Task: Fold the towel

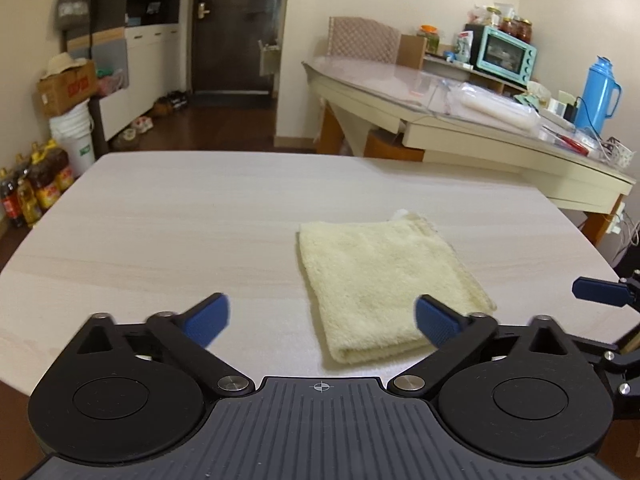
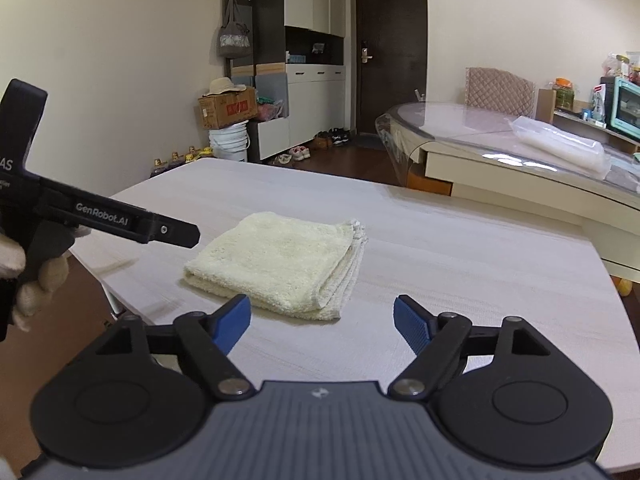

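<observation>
Folded towel (image 2: 280, 264) flat on table (image 2: 460, 248) (layered edges right); left claw (image 1: 322, 322), right claw (image 2: 322, 320) apart, empty.

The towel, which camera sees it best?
The right wrist view: the folded towel lies whole on the table, its stacked layered edges showing. In the left wrist view the towel is partly hidden behind a blue fingertip.

Both wrist views look low across the table (image 1: 160, 220), sharing the towel (image 1: 384, 280).
</observation>
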`<act>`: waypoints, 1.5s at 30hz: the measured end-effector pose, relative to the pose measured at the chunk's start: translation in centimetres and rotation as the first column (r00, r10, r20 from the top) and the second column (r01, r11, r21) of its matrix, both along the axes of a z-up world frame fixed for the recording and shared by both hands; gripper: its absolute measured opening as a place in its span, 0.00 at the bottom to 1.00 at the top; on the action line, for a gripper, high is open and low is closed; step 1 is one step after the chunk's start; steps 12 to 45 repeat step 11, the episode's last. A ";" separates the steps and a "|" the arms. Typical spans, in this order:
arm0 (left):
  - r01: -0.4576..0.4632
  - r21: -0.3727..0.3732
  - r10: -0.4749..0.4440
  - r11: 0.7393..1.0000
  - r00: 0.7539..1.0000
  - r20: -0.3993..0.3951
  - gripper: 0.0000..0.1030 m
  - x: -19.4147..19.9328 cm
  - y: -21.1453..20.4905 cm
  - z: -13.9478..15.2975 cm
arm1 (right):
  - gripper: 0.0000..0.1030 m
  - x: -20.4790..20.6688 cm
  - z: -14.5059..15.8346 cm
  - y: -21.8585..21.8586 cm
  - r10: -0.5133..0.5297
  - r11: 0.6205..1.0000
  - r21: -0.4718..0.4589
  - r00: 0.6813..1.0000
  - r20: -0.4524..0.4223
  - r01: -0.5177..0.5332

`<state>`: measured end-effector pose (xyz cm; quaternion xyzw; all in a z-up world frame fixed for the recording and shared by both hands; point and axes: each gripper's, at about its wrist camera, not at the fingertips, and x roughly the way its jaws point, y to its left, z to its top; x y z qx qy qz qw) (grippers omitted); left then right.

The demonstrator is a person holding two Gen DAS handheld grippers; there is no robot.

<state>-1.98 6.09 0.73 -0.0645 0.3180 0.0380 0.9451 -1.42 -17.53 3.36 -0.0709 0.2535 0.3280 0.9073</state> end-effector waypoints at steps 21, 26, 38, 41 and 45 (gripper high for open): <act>-0.002 0.003 0.001 1.000 0.999 0.035 1.00 -0.7 -0.7 -0.1 | 0.82 -1.0 0.1 -0.5 -0.017 1.000 0.018 1.000 -0.001 0.017; -0.002 0.003 0.001 1.000 0.999 0.035 1.00 -0.7 -0.7 -0.1 | 0.82 -1.0 0.1 -0.5 -0.017 1.000 0.018 1.000 -0.001 0.017; -0.002 0.003 0.001 1.000 0.999 0.035 1.00 -0.7 -0.7 -0.1 | 0.82 -1.0 0.1 -0.5 -0.017 1.000 0.018 1.000 -0.001 0.017; -0.002 0.003 0.001 1.000 0.999 0.035 1.00 -0.7 -0.7 -0.1 | 0.82 -1.0 0.1 -0.5 -0.017 1.000 0.018 1.000 -0.001 0.017; -0.002 0.003 0.001 1.000 0.999 0.035 1.00 -0.7 -0.7 -0.1 | 0.82 -1.0 0.1 -0.5 -0.017 1.000 0.018 1.000 -0.001 0.017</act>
